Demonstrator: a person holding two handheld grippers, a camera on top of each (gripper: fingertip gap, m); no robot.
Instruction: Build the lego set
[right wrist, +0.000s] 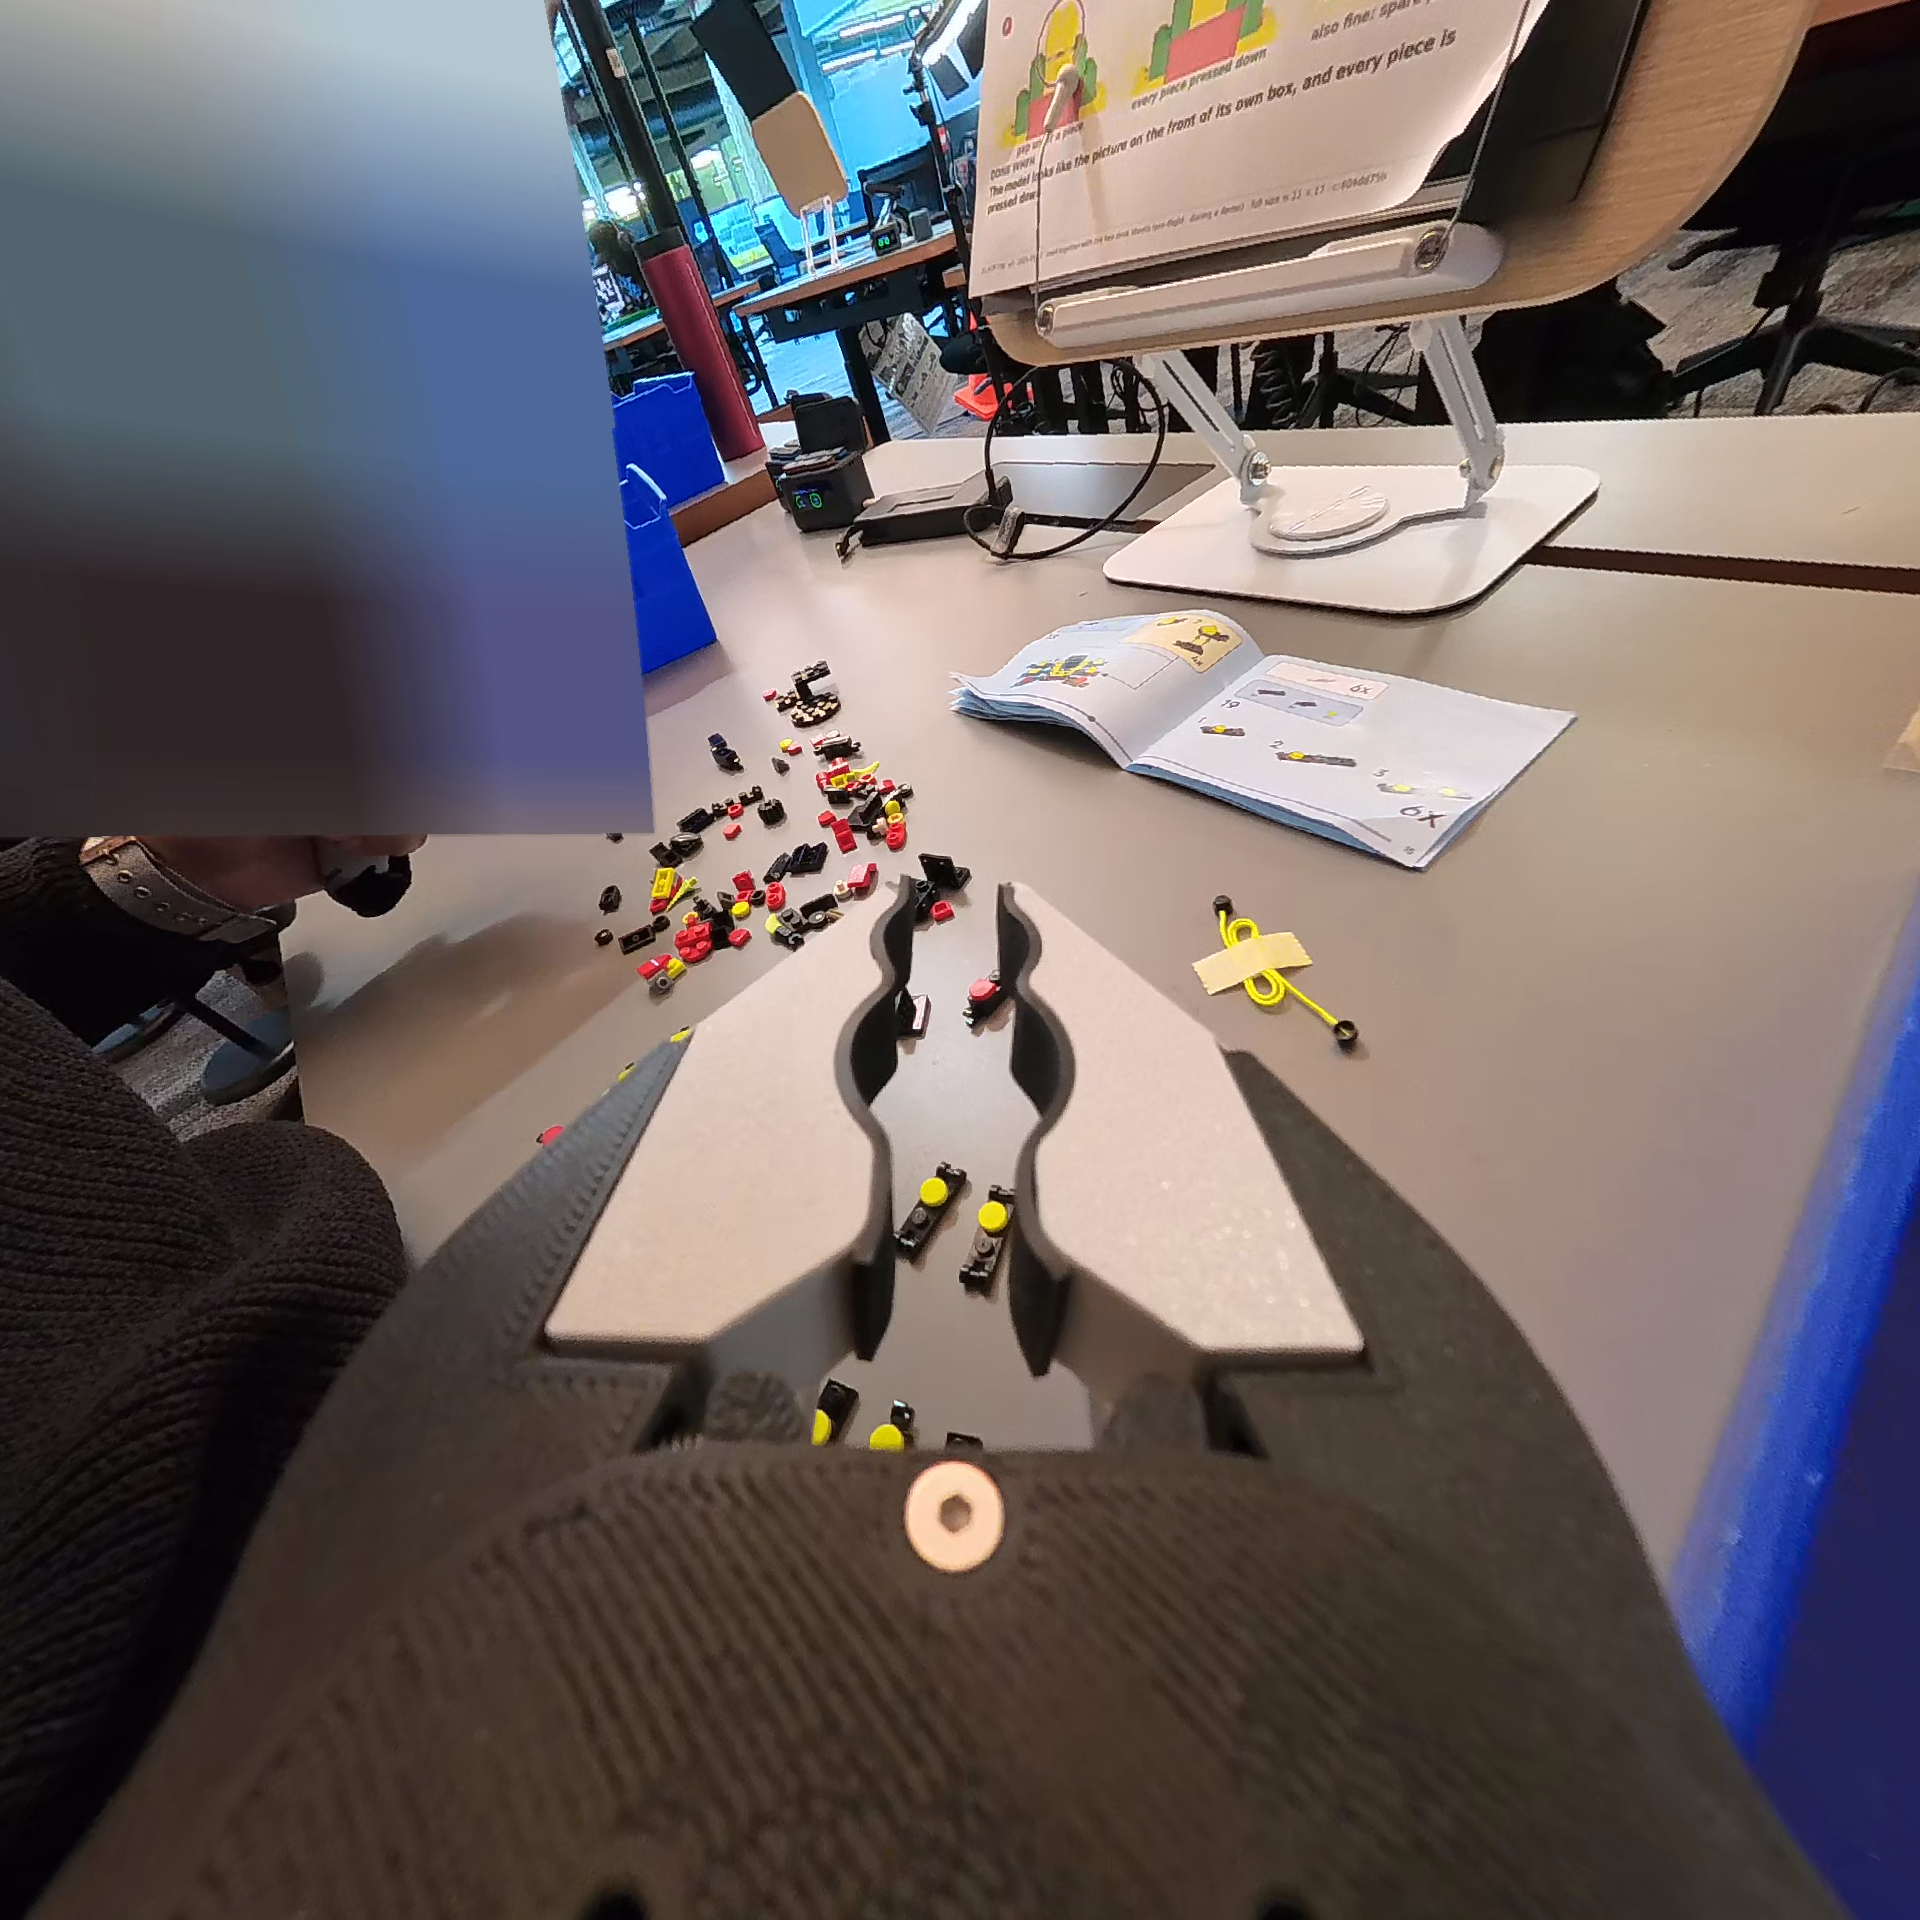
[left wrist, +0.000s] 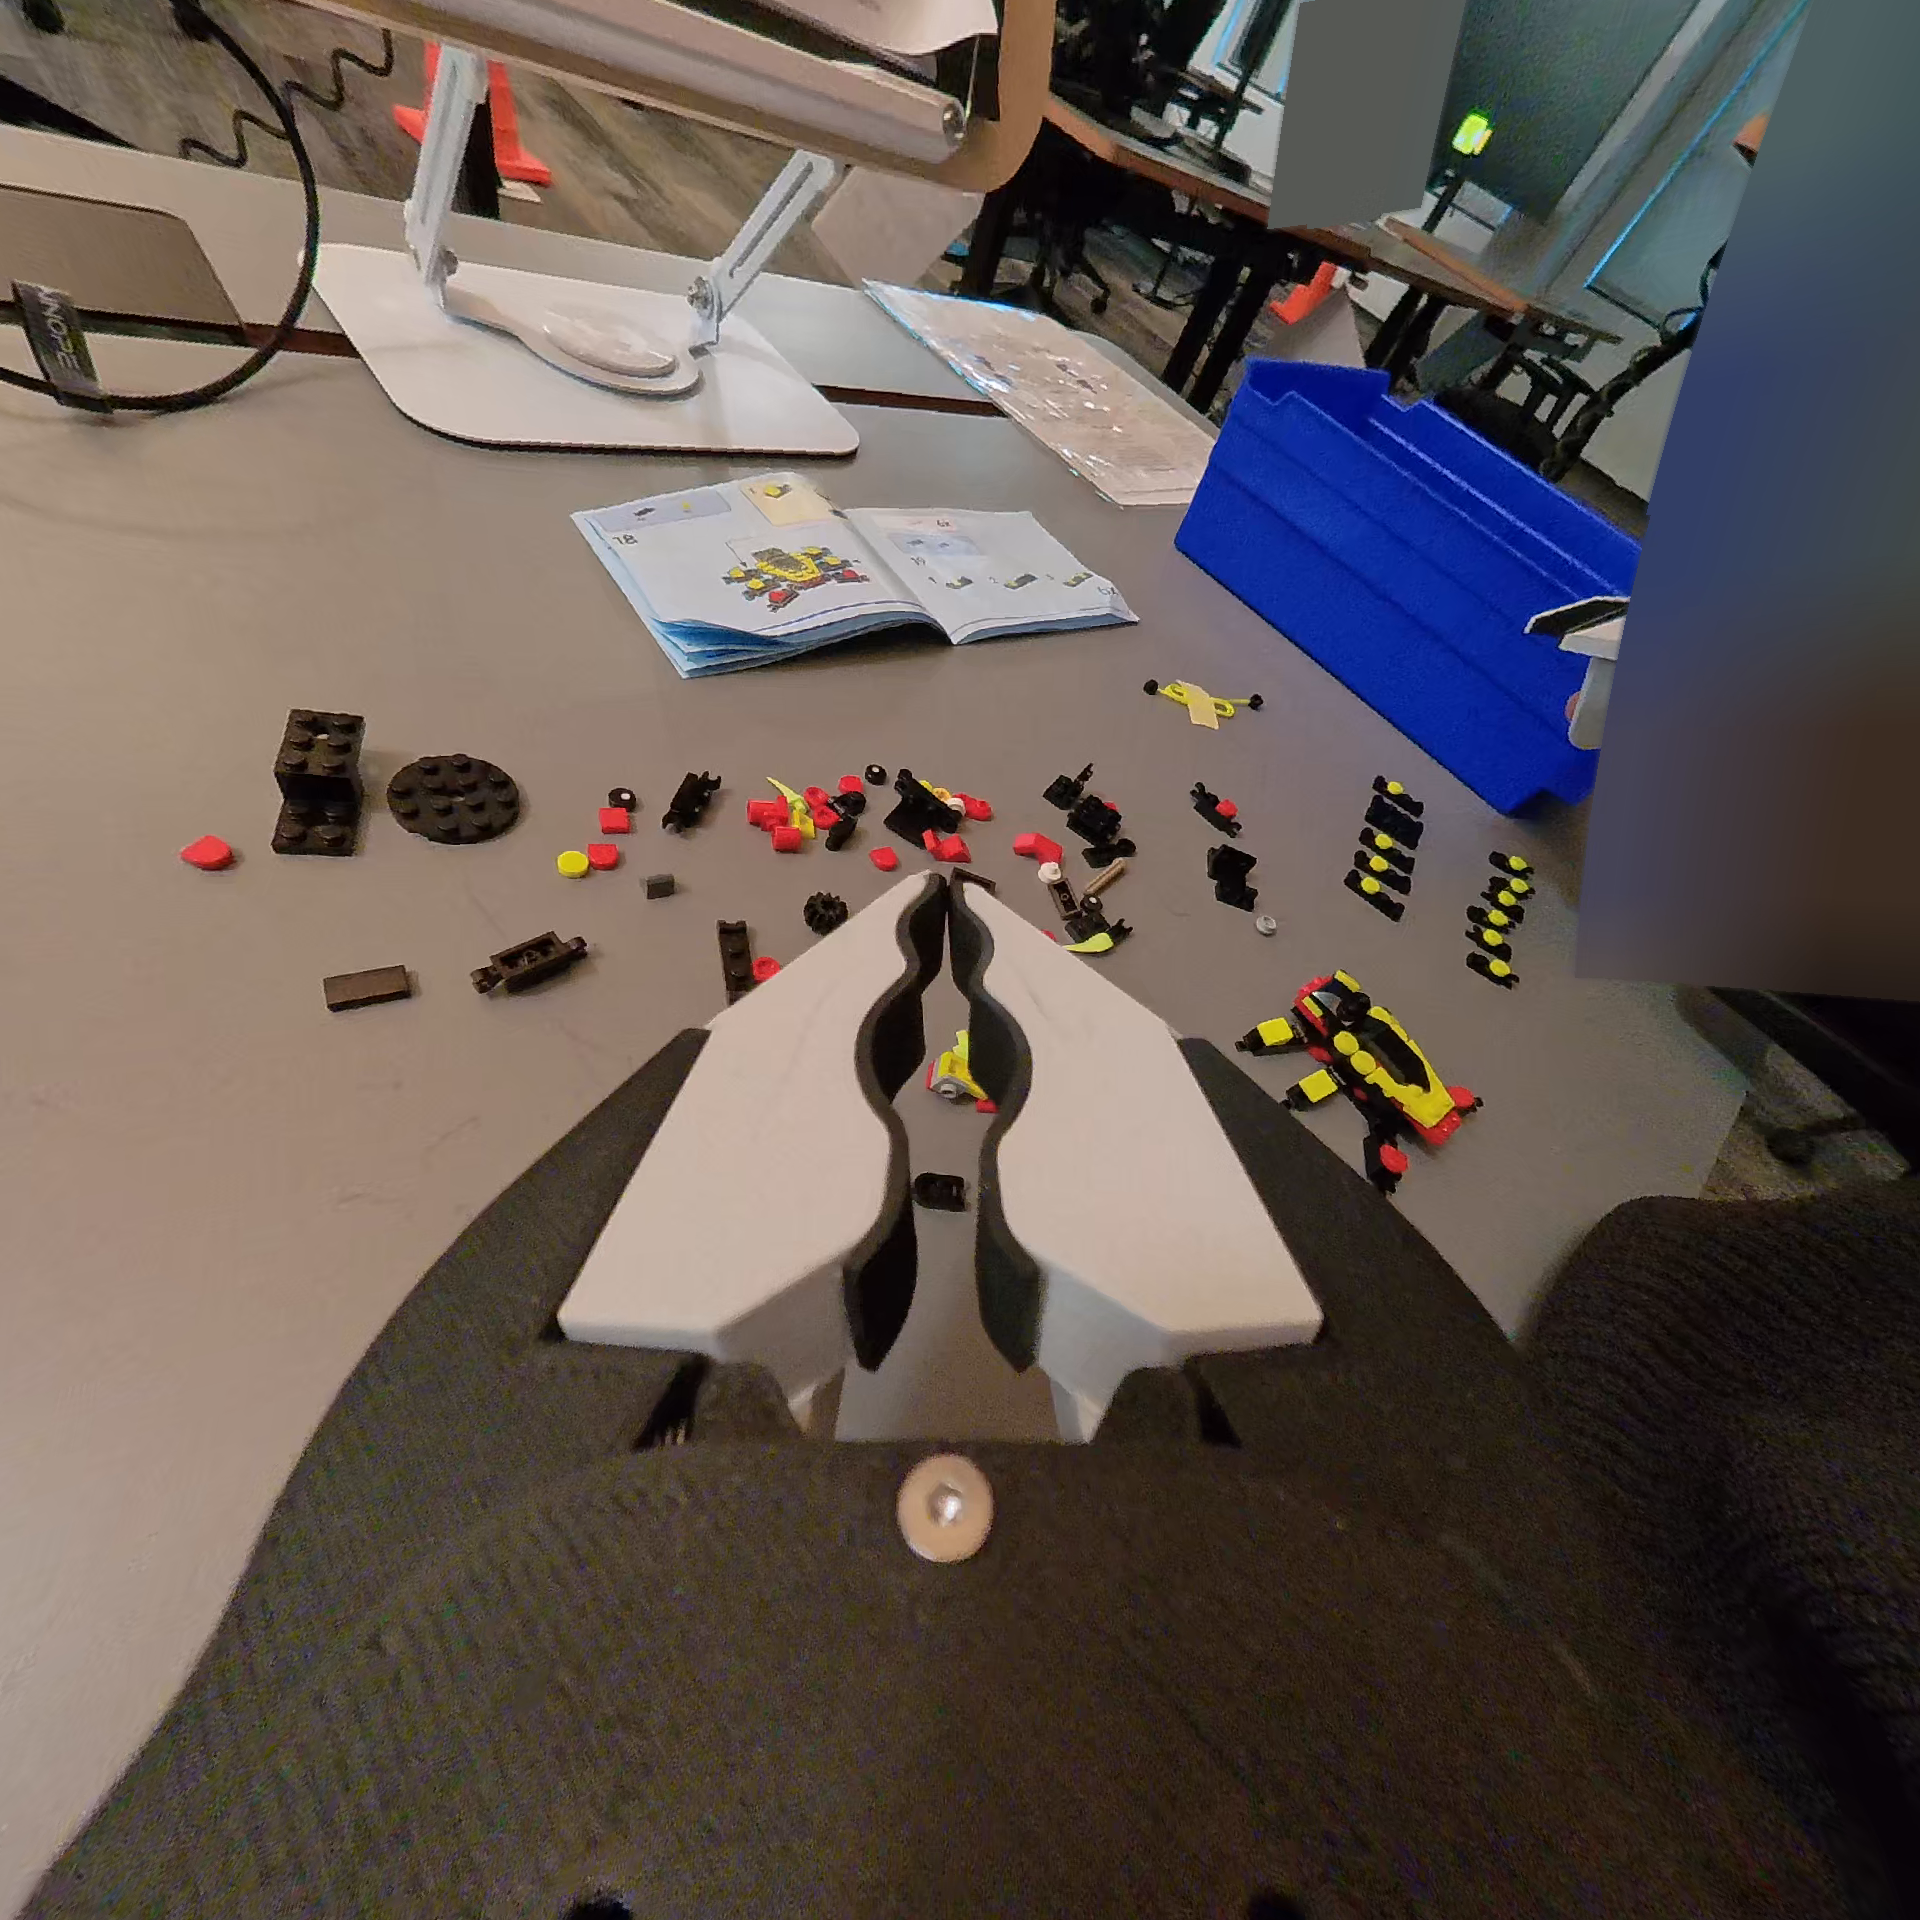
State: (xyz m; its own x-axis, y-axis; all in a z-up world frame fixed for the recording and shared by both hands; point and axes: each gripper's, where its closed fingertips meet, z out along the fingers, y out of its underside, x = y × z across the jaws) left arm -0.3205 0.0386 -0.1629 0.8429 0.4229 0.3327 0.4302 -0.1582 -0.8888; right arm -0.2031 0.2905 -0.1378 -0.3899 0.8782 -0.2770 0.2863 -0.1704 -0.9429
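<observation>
The left tool (left wrist: 948, 883), a pair of pale grey fingers with black wavy inner pads on a black textured body, hangs over the grey bench (left wrist: 208, 1143) with its tips pressed together and nothing gripped between them. Through the gaps between its pads a small yellow, grey and red piece (left wrist: 961, 1070) and a small black piece (left wrist: 938, 1192) show on the bench below. Just right of this tool lies the partly built black, yellow and red lego model (left wrist: 1366, 1075). Beyond the tips a loose scatter of small red, black and yellow bricks (left wrist: 883, 816) spreads across the bench, with a round black studded plate (left wrist: 454, 798) and a black stacked block (left wrist: 318, 781) at the far left. Two columns of short black plates capped with yellow studs (left wrist: 1439, 878) sit to the right, near a blue plastic bin (left wrist: 1392, 561). An open pale blue instruction booklet (left wrist: 852, 571) lies farther back, before a white tilting document stand (left wrist: 582, 343).

The right tool (right wrist: 956, 894), of the same build, hovers with its fingers apart and empty. Under it lie two black plates with yellow studs (right wrist: 956, 1216); a red and black piece (right wrist: 984, 992) sits nearer the tips. To the right a yellow cord with black ends under a strip of beige tape (right wrist: 1262, 961) rests on the bench.
</observation>
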